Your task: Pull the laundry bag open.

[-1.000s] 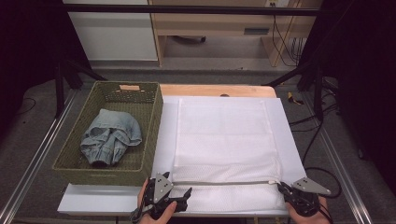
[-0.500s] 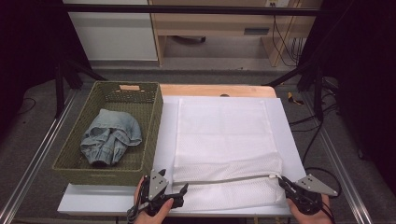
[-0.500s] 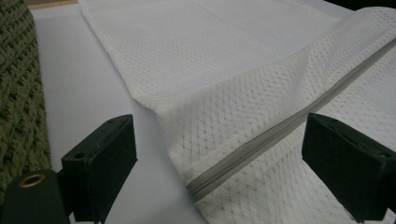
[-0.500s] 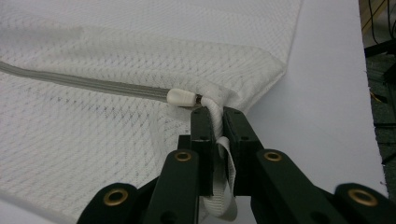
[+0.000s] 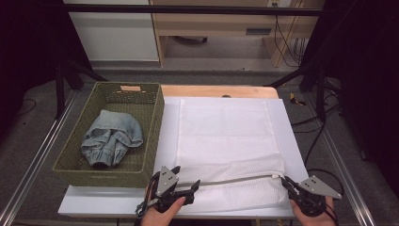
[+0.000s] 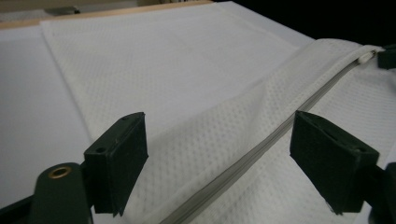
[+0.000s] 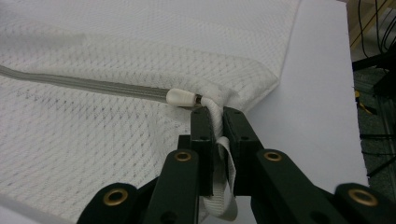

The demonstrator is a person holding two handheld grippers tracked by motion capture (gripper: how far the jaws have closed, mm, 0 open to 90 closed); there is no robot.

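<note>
open jaws straddle mesh bag (image 6: 219, 154) zipper (image 6: 261, 147)

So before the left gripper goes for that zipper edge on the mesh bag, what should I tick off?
1. Right gripper clamped on the mesh bag's corner tab: ok.
2. Left gripper open, its jaws just been closing a little, pads not pressing the fabric: ok.
3. Zipper running between the left jaws: ok.
4. Zipper pull sitting at the right-hand end: ok.
5. Bag lying on the white board, not hanging off: ok.
6. Whether the zipper is fully closed: cannot tell.
</note>
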